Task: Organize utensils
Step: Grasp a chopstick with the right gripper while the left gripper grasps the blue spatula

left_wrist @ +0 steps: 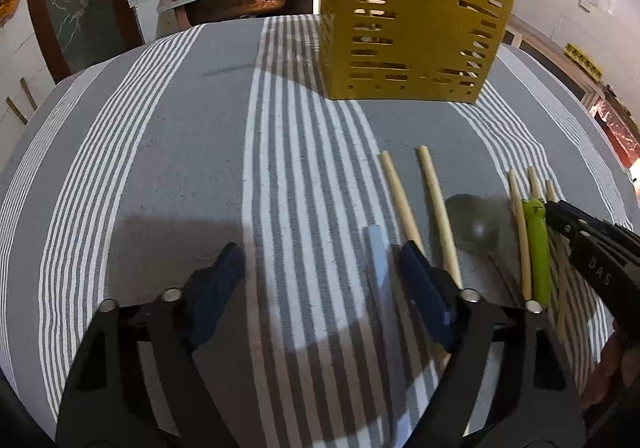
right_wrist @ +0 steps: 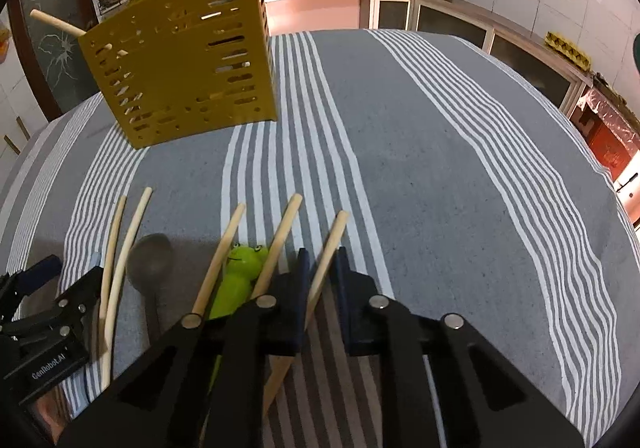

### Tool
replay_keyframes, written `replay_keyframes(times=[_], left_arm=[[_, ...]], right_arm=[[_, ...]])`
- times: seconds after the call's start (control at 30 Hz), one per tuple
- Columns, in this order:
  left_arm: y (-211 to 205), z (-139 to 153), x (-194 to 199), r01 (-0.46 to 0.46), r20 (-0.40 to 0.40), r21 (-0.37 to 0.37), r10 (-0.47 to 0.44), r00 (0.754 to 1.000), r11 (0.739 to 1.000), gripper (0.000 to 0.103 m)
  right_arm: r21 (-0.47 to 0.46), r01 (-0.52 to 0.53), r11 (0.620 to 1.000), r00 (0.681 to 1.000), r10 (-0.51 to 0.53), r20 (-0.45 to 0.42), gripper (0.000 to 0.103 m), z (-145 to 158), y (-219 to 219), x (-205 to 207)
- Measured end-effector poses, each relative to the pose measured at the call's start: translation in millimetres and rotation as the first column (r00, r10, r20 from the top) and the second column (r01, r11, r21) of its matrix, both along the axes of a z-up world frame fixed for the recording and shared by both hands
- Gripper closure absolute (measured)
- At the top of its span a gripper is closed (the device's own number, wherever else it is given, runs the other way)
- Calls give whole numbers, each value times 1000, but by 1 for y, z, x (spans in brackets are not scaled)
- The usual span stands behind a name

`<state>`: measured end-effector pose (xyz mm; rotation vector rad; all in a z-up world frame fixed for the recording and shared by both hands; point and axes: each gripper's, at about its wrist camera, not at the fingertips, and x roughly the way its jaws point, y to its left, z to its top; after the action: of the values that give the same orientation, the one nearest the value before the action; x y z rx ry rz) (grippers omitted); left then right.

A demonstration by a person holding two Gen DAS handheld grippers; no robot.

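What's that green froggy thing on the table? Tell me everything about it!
The bright green frog-faced utensil handle looks like smooth plastic, with two bulging eyes and a drawn smile at its rounded top. It lies flat on the grey-and-white striped tablecloth, face end toward the yellow slotted utensil holder, between pale wooden chopsticks that lie close against it. Its lower end is hidden, so its type is unclear.

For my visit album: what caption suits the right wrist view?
Right hand-held gripper closes on a pale wooden chopstick lying on striped cloth.
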<state>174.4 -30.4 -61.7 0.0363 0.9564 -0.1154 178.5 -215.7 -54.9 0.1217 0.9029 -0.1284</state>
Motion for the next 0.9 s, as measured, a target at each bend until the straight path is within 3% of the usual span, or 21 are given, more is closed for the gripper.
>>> replay_keyframes(times=[0.23, 0.47, 0.6, 0.83, 0.9], left_arm=[[-6, 2, -3, 21, 3, 2, -21, 1000, 1000, 56], [-12, 2, 4, 15, 7, 17, -16, 1000, 1000, 66], [-16, 3, 4, 33, 6, 19, -33, 999, 999, 81], [-17, 4, 5, 32, 17, 32, -33, 999, 999, 95], [-15, 4, 5, 29, 15, 19, -29, 999, 999, 95]], right_arm=[[-14, -5, 1000, 1000, 5, 19, 89, -1, 2, -3], [-37, 3, 999, 1000, -2, 21, 90, -2, 6, -3], [-44, 8, 999, 1000, -7, 20, 90, -1, 8, -4], [-70, 9, 997, 1000, -7, 24, 90, -1, 13, -2], [-67, 10, 998, 1000, -8, 26, 91, -2, 14, -3]])
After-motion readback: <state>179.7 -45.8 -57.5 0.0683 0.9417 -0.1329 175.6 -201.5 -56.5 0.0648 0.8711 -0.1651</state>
